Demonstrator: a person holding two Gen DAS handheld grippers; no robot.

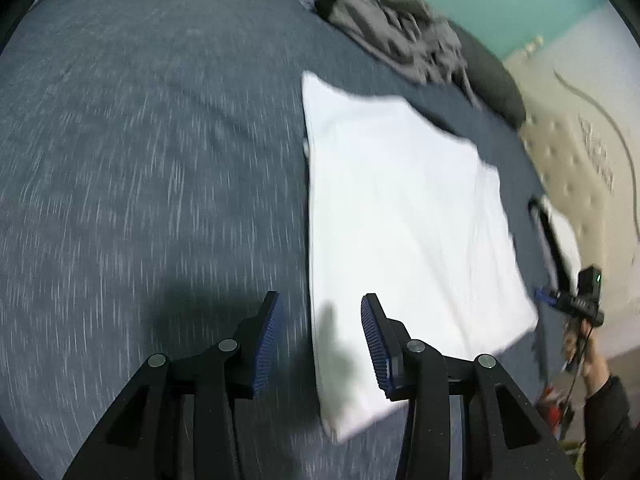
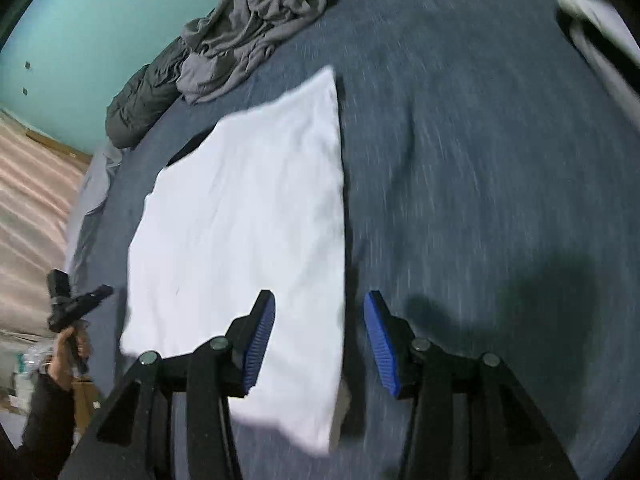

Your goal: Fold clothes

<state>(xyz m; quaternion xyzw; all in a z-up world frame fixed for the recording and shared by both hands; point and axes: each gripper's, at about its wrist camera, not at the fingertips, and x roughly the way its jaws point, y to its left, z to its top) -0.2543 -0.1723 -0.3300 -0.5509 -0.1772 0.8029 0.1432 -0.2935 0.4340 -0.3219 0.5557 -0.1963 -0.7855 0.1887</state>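
Here the white garment (image 1: 404,220) lies flat, folded into a rough rectangle, on the blue-grey bed (image 1: 140,160). Both tongs hang above it with jaws apart and nothing between the pads: the left tongs (image 1: 322,344) over its left edge, the right tongs (image 2: 320,344) over its right edge. A crumpled grey garment (image 2: 256,28), somewhat blurred, sits beyond.

Blue-grey bed (image 1: 140,160): folded white garment (image 1: 400,220) flat; grey clothes (image 1: 400,28) heaped (blurred, maybe several).
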